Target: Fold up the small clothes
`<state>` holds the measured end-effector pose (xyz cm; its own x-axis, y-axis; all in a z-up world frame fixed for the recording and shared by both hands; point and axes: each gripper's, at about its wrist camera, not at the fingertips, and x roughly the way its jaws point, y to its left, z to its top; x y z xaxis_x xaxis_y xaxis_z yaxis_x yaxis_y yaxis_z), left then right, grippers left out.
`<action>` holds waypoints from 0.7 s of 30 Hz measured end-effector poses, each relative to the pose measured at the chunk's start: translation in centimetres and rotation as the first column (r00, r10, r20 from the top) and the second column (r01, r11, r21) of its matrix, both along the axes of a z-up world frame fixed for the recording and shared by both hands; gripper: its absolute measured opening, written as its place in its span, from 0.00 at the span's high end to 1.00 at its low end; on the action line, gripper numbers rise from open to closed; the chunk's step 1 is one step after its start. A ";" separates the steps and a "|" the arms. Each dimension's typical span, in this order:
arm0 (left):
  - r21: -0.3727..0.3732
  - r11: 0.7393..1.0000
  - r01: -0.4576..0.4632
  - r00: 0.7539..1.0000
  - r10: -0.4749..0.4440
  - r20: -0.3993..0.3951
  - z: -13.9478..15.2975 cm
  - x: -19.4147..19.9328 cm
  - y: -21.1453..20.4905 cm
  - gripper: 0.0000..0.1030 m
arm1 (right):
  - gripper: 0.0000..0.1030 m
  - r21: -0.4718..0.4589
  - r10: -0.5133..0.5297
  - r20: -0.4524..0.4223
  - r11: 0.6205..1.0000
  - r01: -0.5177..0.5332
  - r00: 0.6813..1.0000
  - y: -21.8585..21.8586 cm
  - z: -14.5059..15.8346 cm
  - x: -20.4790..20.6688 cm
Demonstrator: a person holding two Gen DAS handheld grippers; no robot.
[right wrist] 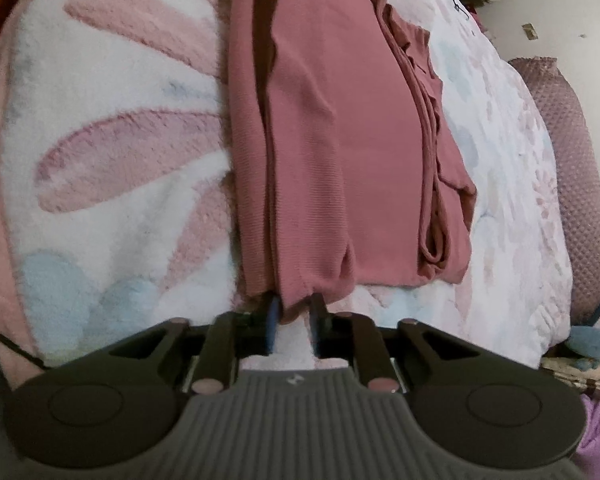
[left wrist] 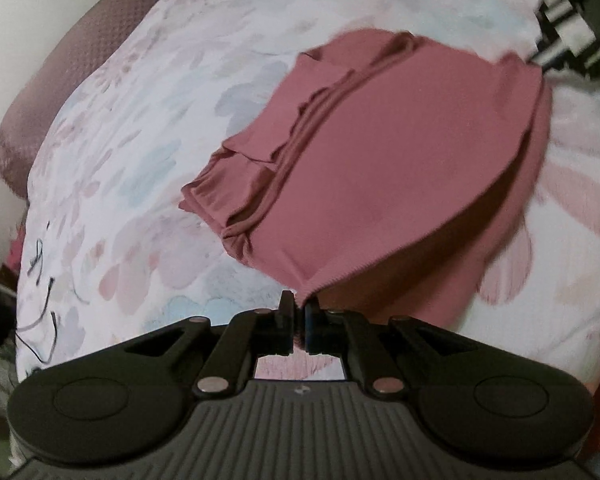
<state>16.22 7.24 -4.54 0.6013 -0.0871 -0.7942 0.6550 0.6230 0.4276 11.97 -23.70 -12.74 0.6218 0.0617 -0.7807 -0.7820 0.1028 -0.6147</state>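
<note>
A dusty-pink ribbed garment (left wrist: 380, 168) lies partly folded on a floral bedspread (left wrist: 140, 184). My left gripper (left wrist: 299, 308) is shut on a corner of the garment's hem and holds that edge lifted above the bed, with a shadow under the raised flap. In the right wrist view the same garment (right wrist: 332, 140) stretches away from me. My right gripper (right wrist: 296, 312) pinches its near hem corner between slightly parted fingers. Bunched folds of the garment lie along its far side (right wrist: 432, 184).
A fluffy white blanket with pink and blue petals (right wrist: 112, 152) lies under the garment's left side. A mauve textured pillow (right wrist: 572, 168) sits at the bed's right edge. Thin black cords (left wrist: 40, 280) lie on the bedspread at left. Clutter lies beyond the bed.
</note>
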 end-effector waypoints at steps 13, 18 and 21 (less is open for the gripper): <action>-0.302 0.923 -0.237 0.969 0.248 -0.001 6.7 1.7 3.0 0.96 | 1.00 0.511 -0.426 -0.036 0.770 0.383 0.904 -2.5 11.8 2.3; -0.406 0.856 -0.319 0.939 0.342 -0.016 8.9 3.8 4.1 0.96 | 1.00 0.660 -0.538 -0.161 0.565 0.495 0.828 -3.7 16.1 4.7; -0.465 0.803 -0.373 0.915 0.400 -0.042 9.4 6.0 4.5 0.96 | 1.00 0.706 -0.585 -0.223 0.455 0.543 0.780 -4.2 17.4 6.7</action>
<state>22.26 11.78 4.90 0.7035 -0.1795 -0.6876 0.3023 0.9513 0.0610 18.68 -27.90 4.64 0.7617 0.1882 -0.6200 -0.3622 0.9171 -0.1666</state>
